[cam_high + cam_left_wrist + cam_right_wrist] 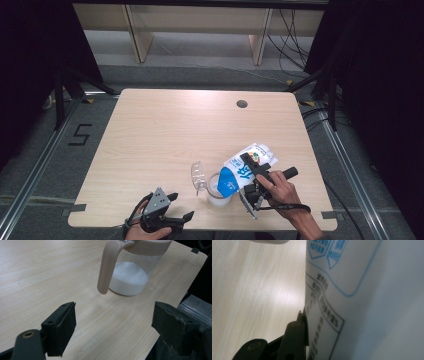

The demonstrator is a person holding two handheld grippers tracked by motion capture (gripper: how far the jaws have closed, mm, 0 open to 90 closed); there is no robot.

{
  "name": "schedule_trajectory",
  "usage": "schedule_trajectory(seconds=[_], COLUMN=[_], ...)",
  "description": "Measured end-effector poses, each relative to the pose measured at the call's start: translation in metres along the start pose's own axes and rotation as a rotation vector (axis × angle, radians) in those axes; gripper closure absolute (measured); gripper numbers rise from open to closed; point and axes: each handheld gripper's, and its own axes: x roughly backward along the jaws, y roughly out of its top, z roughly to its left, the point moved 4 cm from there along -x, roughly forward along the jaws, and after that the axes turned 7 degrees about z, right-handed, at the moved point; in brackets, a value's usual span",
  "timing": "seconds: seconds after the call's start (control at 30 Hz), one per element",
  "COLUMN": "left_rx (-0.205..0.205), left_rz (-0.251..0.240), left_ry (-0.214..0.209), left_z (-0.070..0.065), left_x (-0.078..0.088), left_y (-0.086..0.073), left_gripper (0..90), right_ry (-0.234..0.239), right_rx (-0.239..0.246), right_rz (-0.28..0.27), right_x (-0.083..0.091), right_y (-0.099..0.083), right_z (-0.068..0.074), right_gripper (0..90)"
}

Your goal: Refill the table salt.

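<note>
Near the front edge of the surface (150, 125), my right gripper (256, 172) grips the tilted pouch (245, 170) over the jar (218, 192); my left gripper (167, 212) rests open with free room. Left gripper view reveals white powder (128, 277).

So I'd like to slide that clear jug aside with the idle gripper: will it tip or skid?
The jug would probably skid rather than tip: the white fill sits low in it. It looks like light plastic, so a high push might rock it. The handle faces the open left gripper, offering a hold.
</note>
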Motion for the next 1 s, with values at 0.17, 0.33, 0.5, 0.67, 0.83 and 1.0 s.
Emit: schedule_trajectory(seconds=[0.17, 0.33, 0.5, 0.67, 0.83, 1.0], left_rx=[0.0, 0.0, 0.0, 0.0, 0.0, 0.0], left_rz=[0.004, 0.002, 0.002, 0.003, 0.002, 0.002], left_ry=[0.0, 0.001, 0.0, 0.0, 0.001, 0.001], left_z=[0.0, 0.0, 0.0, 0.0, 0.0, 0.0], left_x=[0.0, 0.0, 0.0, 0.0, 0.0, 0.0], left_y=[0.0, 0.0, 0.0, 0.0, 0.0, 0.0], left_gripper=[18.7, 18.7, 18.7, 18.8, 18.8, 18.8], right_ry=[0.02, 0.035, 0.059, 0.092, 0.122, 0.18], right_rx=[-0.035, -0.131, -0.193, -0.273, -0.366, -0.489], right_rz=[-0.011, -0.033, -0.036, -0.035, -0.04, -0.042], right_x=[-0.002, -0.005, -0.006, -0.007, -0.01, -0.012], right_y=[-0.002, -0.003, -0.005, -0.009, -0.014, -0.019], right_z=[0.0, 0.002, 0.003, 0.006, 0.006, 0.007], right_gripper=[67.7, 67.7, 67.7, 67.9, 68.2, 68.6])
